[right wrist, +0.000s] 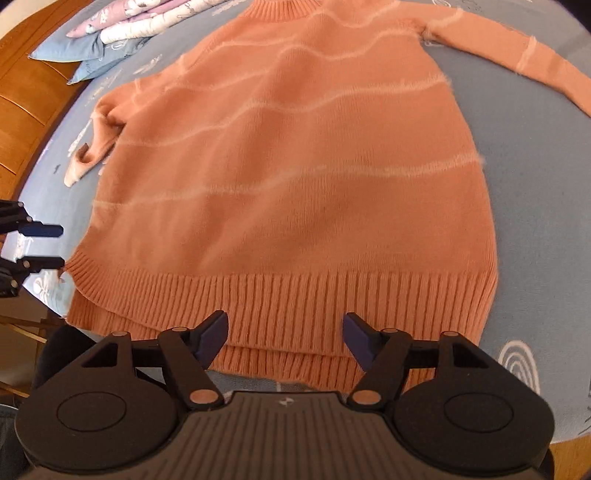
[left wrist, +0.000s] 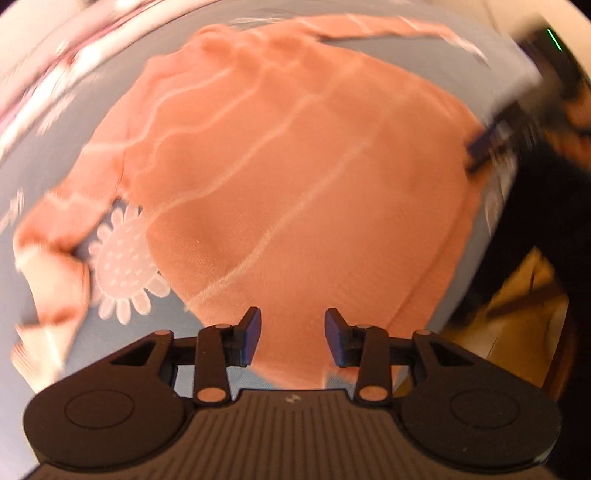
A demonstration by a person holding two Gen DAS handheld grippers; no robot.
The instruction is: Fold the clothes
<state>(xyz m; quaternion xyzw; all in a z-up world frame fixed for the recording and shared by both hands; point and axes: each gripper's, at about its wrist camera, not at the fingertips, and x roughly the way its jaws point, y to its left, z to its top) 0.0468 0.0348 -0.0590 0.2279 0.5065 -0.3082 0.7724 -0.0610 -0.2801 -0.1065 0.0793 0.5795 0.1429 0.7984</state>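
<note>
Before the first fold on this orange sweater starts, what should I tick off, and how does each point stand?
1. Sweater body lies flat on the blue sheet: ok.
2. Ribbed hem straight and reachable: ok.
3. Far sleeve stretched out: ok.
4. Near sleeve laid straight: not ok, it is bent and bunched beside the body.
5. Left gripper and right gripper free of cloth: ok, both jaws stand apart with nothing pinched.
6. Folded bedding at the bed corner clear of the sweater: ok.
</note>
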